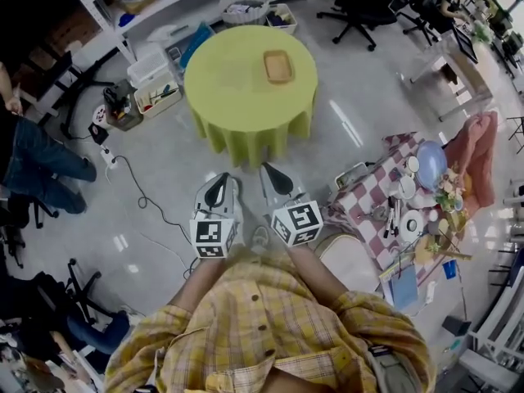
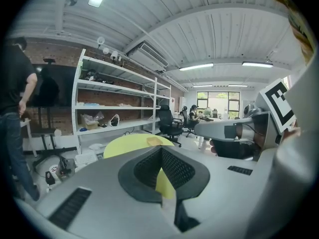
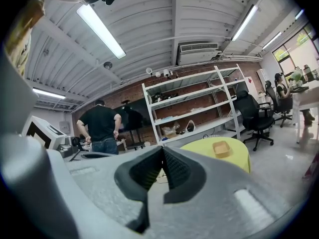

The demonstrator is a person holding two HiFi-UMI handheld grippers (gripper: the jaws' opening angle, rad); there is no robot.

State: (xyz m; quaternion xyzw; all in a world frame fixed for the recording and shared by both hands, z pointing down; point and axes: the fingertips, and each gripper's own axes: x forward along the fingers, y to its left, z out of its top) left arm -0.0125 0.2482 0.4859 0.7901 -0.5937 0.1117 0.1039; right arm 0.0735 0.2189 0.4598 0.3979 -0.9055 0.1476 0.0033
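**Both grippers shut & empty, short of the round table**

Head view: left gripper (image 1: 218, 188) & right gripper (image 1: 277, 178) sit side by side at frame centre, held low over the pale floor, marker cubes toward the person's yellow plaid shirt (image 1: 270, 326). In the left gripper view the left gripper (image 2: 161, 156) has its black ribbed pads together at the tips w/ nothing gripped; only a sliver of yellow-green shows thru the notch below. The right gripper view shows the right gripper (image 3: 162, 166) the same: pads together, nothing between.

Nearest thing ahead: round table w/ yellow-green cloth (image 1: 237, 88), upper centre of the head view, apart from both grippers. On it, toward the upper right of the top, lies a small shallow tan rectangular tray (image 1: 277, 66), alone. It also shows beyond the jaws in both gripper views (image 2: 153, 141) (image 3: 221, 149).

Handling, as a judgement: the tray looks light & stiff, prob. wood or bamboo, w/ a low raised rim. Best hold would be a pinch on one rim, one pad inside & one outside, near the middle of a long side so it doesn't tip. Smooth rim could slip. The cloth looks soft & may drag or bunch if pushed.

Around: red-and-white checked table w/ dishes (image 1: 367, 196) at right, white metal shelving (image 1: 164, 6) & clear plastic bins (image 1: 151, 76) upper left, black office chairs (image 1: 360, 6) at top, a person in a black top and jeans (image 1: 33, 162) at the left edge.
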